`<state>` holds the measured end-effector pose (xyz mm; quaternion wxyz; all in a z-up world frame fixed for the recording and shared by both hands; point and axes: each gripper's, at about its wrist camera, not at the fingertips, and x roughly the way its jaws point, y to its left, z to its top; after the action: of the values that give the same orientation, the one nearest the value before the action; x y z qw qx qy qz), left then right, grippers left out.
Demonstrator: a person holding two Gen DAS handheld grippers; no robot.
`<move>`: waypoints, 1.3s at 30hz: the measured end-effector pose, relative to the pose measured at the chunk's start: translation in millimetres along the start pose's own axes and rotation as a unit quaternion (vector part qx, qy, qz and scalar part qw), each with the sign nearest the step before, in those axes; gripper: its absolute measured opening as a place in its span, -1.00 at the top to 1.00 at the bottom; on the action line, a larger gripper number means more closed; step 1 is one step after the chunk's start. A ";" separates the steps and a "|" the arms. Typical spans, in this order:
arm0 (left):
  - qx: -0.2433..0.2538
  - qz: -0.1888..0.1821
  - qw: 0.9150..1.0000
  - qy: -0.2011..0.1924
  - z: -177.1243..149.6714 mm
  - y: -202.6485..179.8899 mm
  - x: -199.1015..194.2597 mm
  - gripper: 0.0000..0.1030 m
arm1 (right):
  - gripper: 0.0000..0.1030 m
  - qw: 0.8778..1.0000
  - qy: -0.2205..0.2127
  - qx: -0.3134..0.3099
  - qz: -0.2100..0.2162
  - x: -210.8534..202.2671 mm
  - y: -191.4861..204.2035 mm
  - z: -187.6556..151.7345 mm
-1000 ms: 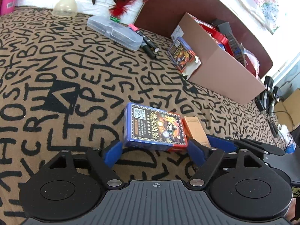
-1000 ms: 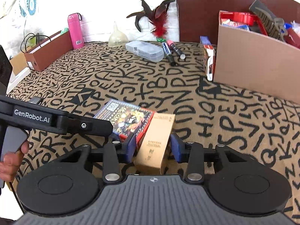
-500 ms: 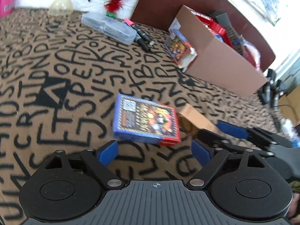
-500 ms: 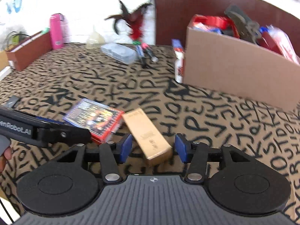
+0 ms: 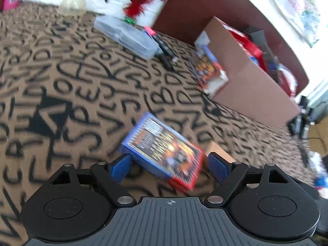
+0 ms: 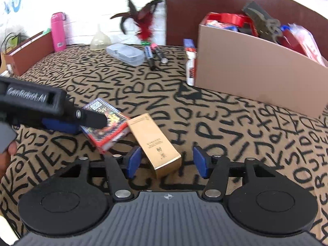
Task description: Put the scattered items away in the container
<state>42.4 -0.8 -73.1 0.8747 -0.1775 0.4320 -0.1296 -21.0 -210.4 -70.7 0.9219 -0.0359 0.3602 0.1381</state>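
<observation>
Fingers of the left gripper (image 5: 169,167) stand wide apart around the near end of the blue-and-red card box (image 5: 164,150), gripping nothing. Right gripper (image 6: 166,162) fingers are likewise spread, with the tilted gold box (image 6: 154,144) between them, untouched. Both boxes lie side by side on the lettered cloth (image 6: 225,133), well apart from the cardboard container (image 6: 256,75).

Blue-and-red card box (image 6: 106,123) lying flat, gold carton (image 6: 155,143) touching beside it, open cardboard container (image 6: 256,67) well apart
</observation>
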 end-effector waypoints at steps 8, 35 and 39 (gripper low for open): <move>0.050 0.062 0.997 0.018 32.6 -29.7 40.8 -0.82 | -0.22 1.000 0.001 0.011 -0.004 3.5 -7.5 -1.7; 0.190 0.092 0.977 0.027 -8.0 -14.0 -0.8 -0.44 | 0.14 0.996 0.011 -0.046 0.069 -1.3 19.0 0.9; 0.203 0.101 0.974 0.023 -7.7 -16.9 3.2 -0.21 | 0.10 0.996 0.003 -0.049 0.068 3.9 23.2 10.4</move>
<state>36.9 -18.9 -72.6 0.8908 0.0513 0.4325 -0.1295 -18.0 -185.5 -64.9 0.9064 -0.0563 0.3575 0.2180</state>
